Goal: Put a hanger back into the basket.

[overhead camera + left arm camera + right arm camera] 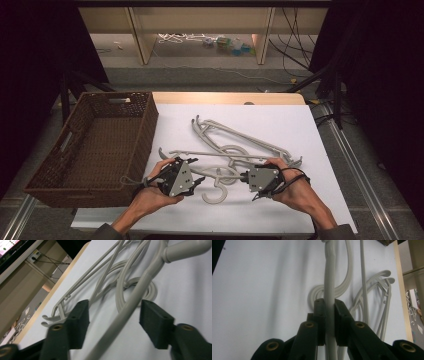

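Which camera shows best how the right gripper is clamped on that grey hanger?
The right gripper view: the right gripper pinches the hanger bar. The high view shows this gripper small, from above; the left gripper view shows the hanger's other arm.

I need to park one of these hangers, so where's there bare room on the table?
The wicker basket is empty. The white tabletop is bare along its far edge and right side. The grey hangers crowd the middle, where the left gripper and right gripper work.
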The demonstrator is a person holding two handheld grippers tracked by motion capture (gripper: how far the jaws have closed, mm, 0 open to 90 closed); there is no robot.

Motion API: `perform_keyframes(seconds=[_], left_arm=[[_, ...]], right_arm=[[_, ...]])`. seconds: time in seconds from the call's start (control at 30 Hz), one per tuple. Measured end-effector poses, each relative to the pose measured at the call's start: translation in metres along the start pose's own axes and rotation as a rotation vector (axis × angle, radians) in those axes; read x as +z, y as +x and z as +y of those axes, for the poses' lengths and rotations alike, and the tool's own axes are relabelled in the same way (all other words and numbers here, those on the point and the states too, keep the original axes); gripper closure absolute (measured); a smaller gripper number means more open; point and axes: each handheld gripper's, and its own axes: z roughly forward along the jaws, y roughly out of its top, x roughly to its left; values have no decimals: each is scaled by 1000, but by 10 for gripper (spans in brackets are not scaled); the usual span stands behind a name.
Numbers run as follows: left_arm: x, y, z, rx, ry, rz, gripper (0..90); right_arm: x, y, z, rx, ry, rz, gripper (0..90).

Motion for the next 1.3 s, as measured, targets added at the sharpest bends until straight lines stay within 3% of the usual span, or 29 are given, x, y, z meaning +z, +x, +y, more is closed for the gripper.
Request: perform_keyframes(seconds=[0.17, 0.2, 0.27, 0.3, 0.4, 0.47, 0.5, 0.53, 0.57, 0.63, 0.7, 0.73, 0.8, 0.9, 0.93, 1.0, 1.03, 1.1, 1.2, 1.3], left_arm=[[3, -3, 3, 66, 9, -24, 548], [4, -3, 3, 77, 11, -28, 550], [6, -5, 5, 91, 23, -53, 616], [6, -5, 5, 95, 32, -64, 665], [5, -6, 8, 163, 49, -75, 697], [4, -5, 10, 180, 50, -73, 706], [3, -5, 12, 209, 51, -73, 712], [-1, -1, 14, 286, 87, -62, 720], [-1, -1, 16, 303, 78, -56, 728], [-1, -1, 19, 309, 68, -62, 740], [1, -4, 20, 279, 32, -85, 759], [0, -4, 22, 296, 35, -88, 770], [-1, -5, 27, 267, 11, -104, 791], [-6, -2, 36, 299, 35, -93, 793], [-5, -3, 36, 245, 11, -101, 793], [-7, 0, 39, 200, 18, -104, 794], [-8, 2, 40, 176, 21, -104, 794], [-11, 7, 40, 127, 21, -100, 794], [-16, 17, 38, 24, 12, -97, 794], [-22, 28, 36, -101, 12, -102, 793]], right_arm=[[-1, 1, 0, 3, -4, 5, 826], [-1, 3, 1, 24, -1, 25, 826], [-1, 2, 1, 10, 0, 17, 825], [-1, 3, 0, 26, 7, 24, 826], [-1, 2, -1, 1, -4, 26, 825], [-2, 2, -2, 24, -3, 27, 824], [-2, 1, -2, 12, -17, 32, 824], [-3, 1, -3, 9, -17, 30, 822], [-2, -1, -3, -18, -44, 28, 821], [-3, -6, -5, -44, -68, 20, 811], [-6, -6, -8, -9, -62, -6, 795], [-7, -5, -10, 17, -37, -13, 787], [-5, -10, -11, -36, -50, -37, 784], [-4, -9, -14, 15, -48, -39, 746], [-5, -10, -14, 12, -49, -51, 736], [-6, -12, -14, 31, -56, -82, 670], [-6, -10, -13, 98, -67, -93, 622], [-9, -13, -13, 146, -70, -114, 528], [-14, -13, -12, 329, -89, -196, 400], [-21, -15, -13, 418, -130, -280, 329]])
